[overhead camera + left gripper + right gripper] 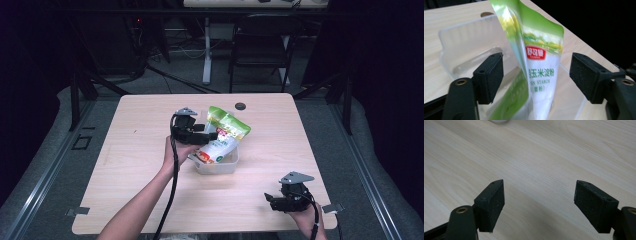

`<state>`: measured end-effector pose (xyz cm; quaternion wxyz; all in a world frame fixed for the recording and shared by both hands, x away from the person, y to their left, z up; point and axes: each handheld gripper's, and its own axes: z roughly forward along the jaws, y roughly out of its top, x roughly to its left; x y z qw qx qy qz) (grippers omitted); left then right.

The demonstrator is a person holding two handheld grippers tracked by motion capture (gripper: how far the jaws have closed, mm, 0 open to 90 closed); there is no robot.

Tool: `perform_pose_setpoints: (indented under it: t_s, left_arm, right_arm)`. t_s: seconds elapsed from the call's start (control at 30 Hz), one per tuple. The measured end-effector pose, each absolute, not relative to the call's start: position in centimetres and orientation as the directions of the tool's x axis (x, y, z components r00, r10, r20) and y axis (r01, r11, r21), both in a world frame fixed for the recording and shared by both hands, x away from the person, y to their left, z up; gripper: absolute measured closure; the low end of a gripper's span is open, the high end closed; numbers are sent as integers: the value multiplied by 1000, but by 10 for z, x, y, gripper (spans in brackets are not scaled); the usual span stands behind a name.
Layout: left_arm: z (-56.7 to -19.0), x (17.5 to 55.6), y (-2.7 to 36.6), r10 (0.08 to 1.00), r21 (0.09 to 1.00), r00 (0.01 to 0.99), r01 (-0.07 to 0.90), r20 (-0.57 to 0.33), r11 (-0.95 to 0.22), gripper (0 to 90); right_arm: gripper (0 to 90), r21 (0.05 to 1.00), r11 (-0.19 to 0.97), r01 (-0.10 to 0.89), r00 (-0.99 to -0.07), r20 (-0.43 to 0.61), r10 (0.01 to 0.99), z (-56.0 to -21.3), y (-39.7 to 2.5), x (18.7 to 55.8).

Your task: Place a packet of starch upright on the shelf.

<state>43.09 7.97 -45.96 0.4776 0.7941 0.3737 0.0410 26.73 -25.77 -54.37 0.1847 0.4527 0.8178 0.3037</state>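
Observation:
A green and white pouch of corn starch leans in a clear plastic bin near the table's middle. In the left gripper view the pouch stands upright between the wide-apart jaws of my left gripper, touching neither pad, with the bin's wall behind it. From the high view my left gripper sits at the bin's left side, open. My right gripper rests low at the table's front right corner, open over bare wood with nothing between its pads.
A dark round grommet hole lies at the table's far edge. A folding chair and a white desk leg stand behind the table. Bare tabletop stretches left of the bin and between the two grippers.

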Motion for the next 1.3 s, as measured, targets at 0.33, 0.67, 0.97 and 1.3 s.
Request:
perform_pose_setpoints:
  t_s: [0.33,0.67,0.97,1.3]
  left_arm:
    - [-456,443,60,657,782,726,524,-204,-336,274]
    - [-463,449,46,671,754,729,514,-134,-408,569]
    - [-460,445,51,663,759,735,510,-140,-405,858]
    - [-456,433,56,639,782,739,522,-215,-340,889]
  right_arm:
    - [241,665,401,630,-521,-22,853,-544,-258,267]
    - [241,663,406,629,-527,-19,850,-544,-258,268]
    - [241,658,414,628,-531,-25,847,-543,-258,268]
    - [241,661,412,627,-530,-26,848,-544,-257,268]
